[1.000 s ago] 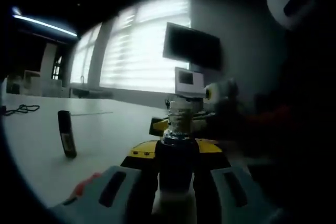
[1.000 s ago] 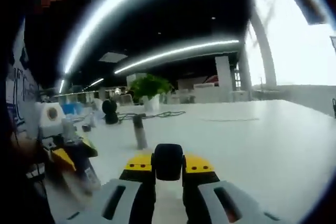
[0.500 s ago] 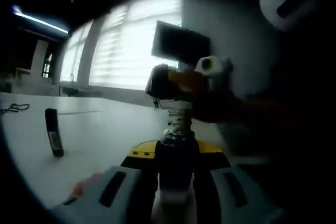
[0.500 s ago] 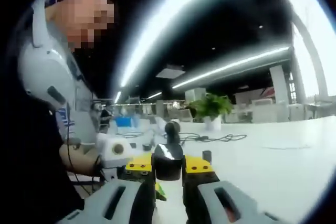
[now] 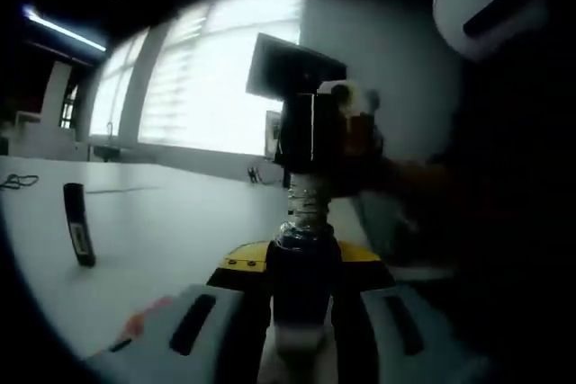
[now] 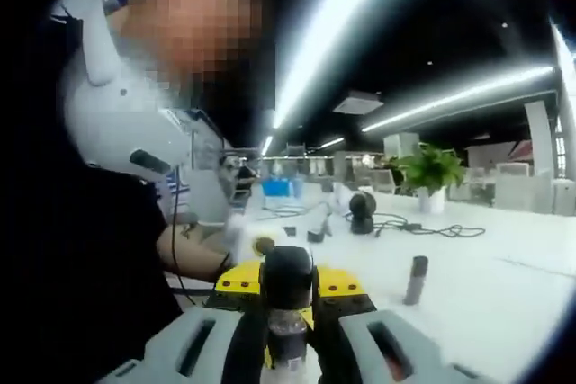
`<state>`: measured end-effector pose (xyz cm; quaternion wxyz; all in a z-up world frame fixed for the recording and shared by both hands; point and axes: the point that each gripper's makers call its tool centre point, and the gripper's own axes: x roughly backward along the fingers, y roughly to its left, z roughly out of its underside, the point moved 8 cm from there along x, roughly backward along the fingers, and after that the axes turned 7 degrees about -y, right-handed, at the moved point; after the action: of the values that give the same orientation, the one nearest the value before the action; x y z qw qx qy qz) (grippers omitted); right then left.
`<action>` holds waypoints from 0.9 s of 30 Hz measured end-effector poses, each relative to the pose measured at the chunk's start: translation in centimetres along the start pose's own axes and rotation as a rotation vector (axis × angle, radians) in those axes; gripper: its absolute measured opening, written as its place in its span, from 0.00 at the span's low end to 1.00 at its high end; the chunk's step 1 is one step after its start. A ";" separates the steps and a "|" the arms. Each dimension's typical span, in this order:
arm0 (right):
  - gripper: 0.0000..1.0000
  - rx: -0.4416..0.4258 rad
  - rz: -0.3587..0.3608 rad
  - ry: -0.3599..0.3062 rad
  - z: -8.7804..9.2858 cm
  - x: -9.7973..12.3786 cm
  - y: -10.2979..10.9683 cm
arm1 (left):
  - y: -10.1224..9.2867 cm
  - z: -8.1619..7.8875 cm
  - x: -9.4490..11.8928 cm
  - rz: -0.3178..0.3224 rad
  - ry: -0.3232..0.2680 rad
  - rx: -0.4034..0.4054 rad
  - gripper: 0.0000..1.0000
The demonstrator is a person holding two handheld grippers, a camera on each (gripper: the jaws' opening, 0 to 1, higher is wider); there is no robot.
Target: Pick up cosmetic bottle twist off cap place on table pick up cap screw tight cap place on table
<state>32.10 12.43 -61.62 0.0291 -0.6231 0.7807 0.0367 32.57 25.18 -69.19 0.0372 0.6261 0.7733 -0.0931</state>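
Dark glass is most of what we can make out of the cosmetic bottle (image 5: 302,263): in the left gripper view its lower body is hidden between the jaws of the left gripper (image 5: 302,334), which are closed on it and hold it upright, and only its shoulder and pale threaded neck rise clear. Left of it, a small dark tube (image 5: 78,236) stands upright on the white desk (image 5: 171,222), well apart from the bottle and towards the desk's far-left edge. Above the neck we see the right gripper (image 5: 317,137), blurred and dim, its jaws shut on the black cap (image 5: 310,146) sitting right on top of the threads; whether cap and threads are engaged we cannot tell.

In the right gripper view, a person's sleeve and hand (image 6: 236,242) at the left are partly cut off and dark. The cap (image 6: 286,278) is pinched between the right gripper's (image 6: 288,299) jaws, with the bottle's neck (image 6: 287,334) just below it. Further right, the dark tube (image 6: 415,280) stands on the desk (image 6: 486,267).
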 end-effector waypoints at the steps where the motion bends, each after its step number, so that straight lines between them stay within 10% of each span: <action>1: 0.13 0.006 -0.007 0.011 0.1 -0.1 0.0 | 0.0 0.0 0.0 0.001 0.000 0.001 0.15; 27: 0.13 -0.010 -0.273 0.195 1.3 -1.7 -1.5 | 0.0 0.2 0.0 0.012 0.000 0.006 0.15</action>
<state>33.97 13.89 -62.75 -0.0453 -0.7241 0.6878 -0.0245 32.56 25.10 -69.38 0.0357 0.6309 0.7691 -0.0953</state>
